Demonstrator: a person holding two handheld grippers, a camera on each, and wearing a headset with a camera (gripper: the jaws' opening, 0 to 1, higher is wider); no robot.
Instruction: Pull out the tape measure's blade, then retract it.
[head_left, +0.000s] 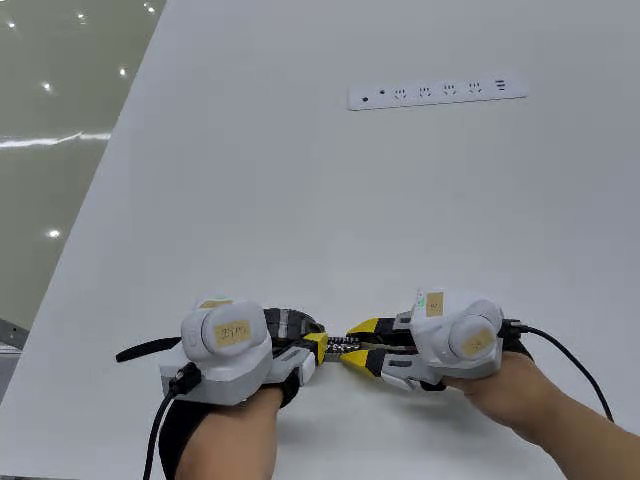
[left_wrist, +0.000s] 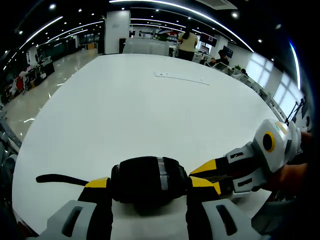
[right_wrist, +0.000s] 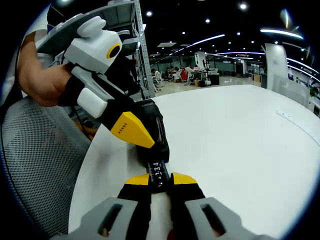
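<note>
white table in a lit office: left claw clamps the tape measure, right claw pinches its blade.

Three cameras, all close on one tape measure

The head view looks down and forward from above and behind the tape measure, with the power strip far beyond it. The left gripper view sits right behind the tape measure and faces across the table. The right gripper view faces the tape measure from its other side, right at the blade. All three views share the tape measure.
</note>
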